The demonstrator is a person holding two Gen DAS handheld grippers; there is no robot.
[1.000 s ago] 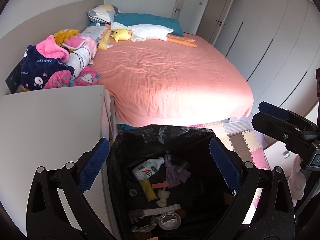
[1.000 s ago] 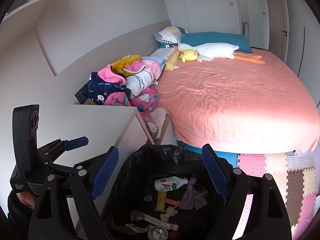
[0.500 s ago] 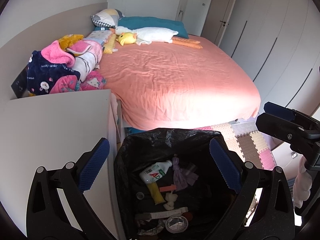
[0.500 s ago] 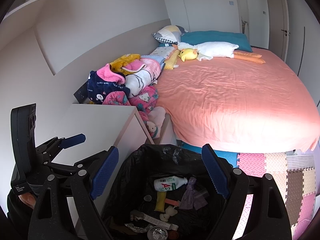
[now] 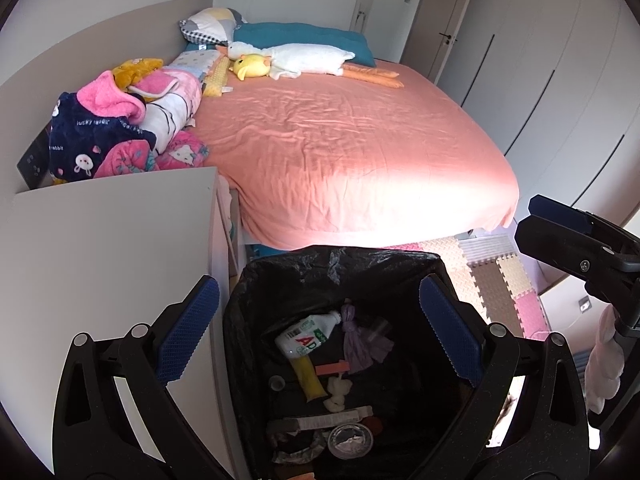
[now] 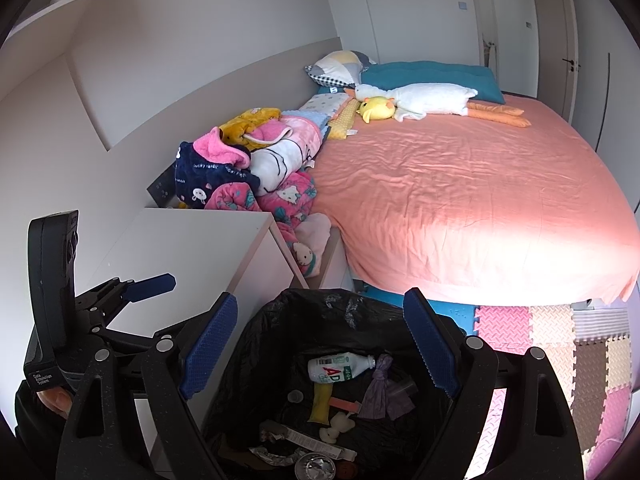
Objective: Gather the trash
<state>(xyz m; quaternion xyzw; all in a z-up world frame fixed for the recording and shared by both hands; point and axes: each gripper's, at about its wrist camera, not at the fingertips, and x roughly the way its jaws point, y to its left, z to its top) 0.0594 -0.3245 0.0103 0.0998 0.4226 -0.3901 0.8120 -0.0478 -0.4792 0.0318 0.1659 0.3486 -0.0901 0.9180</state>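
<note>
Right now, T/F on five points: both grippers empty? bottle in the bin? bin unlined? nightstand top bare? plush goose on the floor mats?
1. Both the left gripper and the right gripper are open and empty. True.
2. A white bottle lies inside the bin. True.
3. The bin has no liner. False: a black bag lines it and folds over the rim.
4. The nightstand top has nothing on it. True, as far as it shows.
5. The plush goose lies on the floor mats. False: it lies on the bed, near the pillows.
</note>
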